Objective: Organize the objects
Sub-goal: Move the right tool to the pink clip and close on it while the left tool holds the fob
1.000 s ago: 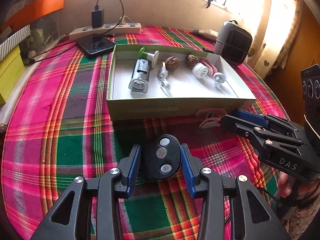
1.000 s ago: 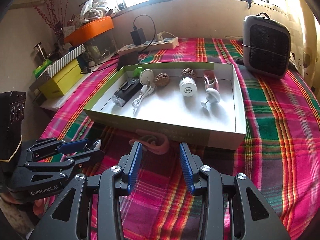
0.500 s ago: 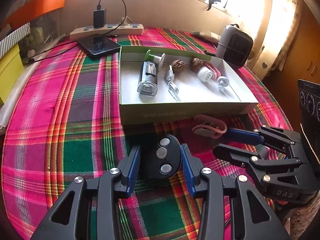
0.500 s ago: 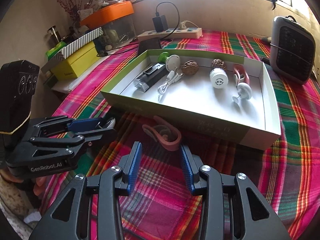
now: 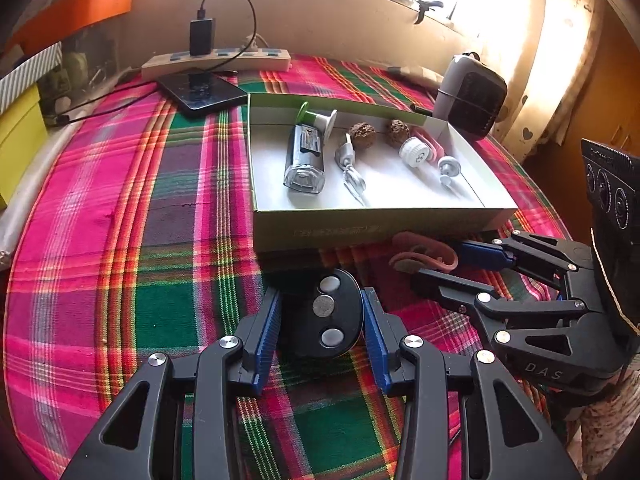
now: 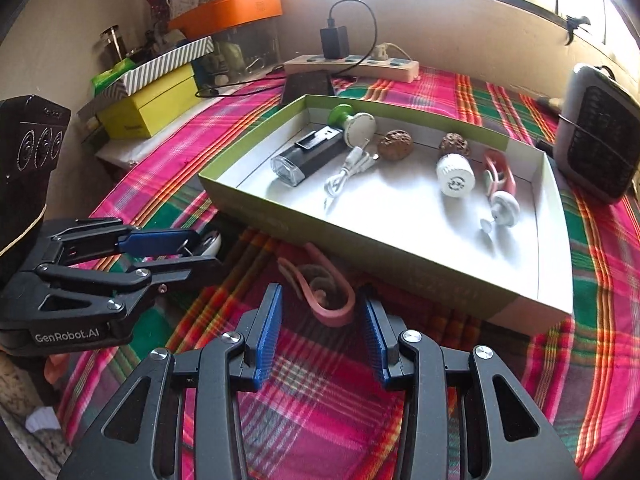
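Note:
My left gripper [image 5: 322, 298] is shut on a black oval disc [image 5: 326, 314] with three silver studs, held just above the plaid tablecloth. In the right wrist view it shows from the side as the left gripper [image 6: 208, 250], a white edge of the disc peeking out. A pink curled strap clip [image 6: 320, 296] lies on the cloth between the blue pads of my right gripper [image 6: 321, 300], which is open and does not touch it. From the left wrist view the right gripper [image 5: 438, 262] reaches the pink clip [image 5: 424, 252] just in front of the shallow green box [image 5: 360, 228].
The green box [image 6: 400, 256] holds a black lamp [image 6: 308, 156], a white cable, two walnuts, a white cap [image 6: 455, 176] and another pink clip. A grey heater [image 6: 600, 152] stands at the right; a power strip [image 6: 352, 66], a phone and stacked boxes stand behind.
My right gripper has moved forward and rolled, so the pink clip now lies between its fingers instead of ahead of them. The left gripper still holds the disc in place.

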### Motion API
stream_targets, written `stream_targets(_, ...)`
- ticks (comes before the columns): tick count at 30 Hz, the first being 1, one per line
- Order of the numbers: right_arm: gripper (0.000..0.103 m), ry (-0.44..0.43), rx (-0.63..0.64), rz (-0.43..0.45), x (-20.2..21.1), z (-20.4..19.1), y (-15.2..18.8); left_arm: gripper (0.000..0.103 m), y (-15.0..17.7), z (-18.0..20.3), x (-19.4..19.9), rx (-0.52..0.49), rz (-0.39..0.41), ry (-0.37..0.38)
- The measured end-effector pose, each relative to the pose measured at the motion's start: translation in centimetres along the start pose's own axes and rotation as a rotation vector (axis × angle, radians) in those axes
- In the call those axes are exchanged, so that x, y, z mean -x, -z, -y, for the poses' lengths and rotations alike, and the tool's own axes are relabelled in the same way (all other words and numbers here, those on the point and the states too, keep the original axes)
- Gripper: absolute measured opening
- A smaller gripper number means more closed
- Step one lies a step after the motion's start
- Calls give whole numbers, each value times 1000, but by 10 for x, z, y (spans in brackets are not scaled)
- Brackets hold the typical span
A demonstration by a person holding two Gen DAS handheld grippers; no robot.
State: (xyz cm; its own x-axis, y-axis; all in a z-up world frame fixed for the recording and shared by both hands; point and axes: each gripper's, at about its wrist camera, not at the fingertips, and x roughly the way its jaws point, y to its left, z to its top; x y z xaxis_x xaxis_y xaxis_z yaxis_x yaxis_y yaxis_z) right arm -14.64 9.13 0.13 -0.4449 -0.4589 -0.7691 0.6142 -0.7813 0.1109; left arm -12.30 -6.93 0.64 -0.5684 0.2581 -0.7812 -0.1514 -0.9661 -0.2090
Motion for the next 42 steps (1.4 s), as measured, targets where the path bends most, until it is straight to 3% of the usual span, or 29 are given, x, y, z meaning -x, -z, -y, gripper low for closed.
stream_targets(6, 40, -46, 39, -9, 1, -7, 3, 38, 0, -1, 0, -2, -1, 4)
stream_targets(17, 40, 43, 117, -12, -9, -23, -3, 38, 0, 0, -1, -11, 0, -2)
stream_targets(32, 40, 63, 82, -7, -10, -25, -5, 38, 0, 3, -2, -23, 2, -15)
stream_targets(42, 25, 81, 72, -5, -10, -26, -5, 38, 0, 4, -1, -17, 3, -19)
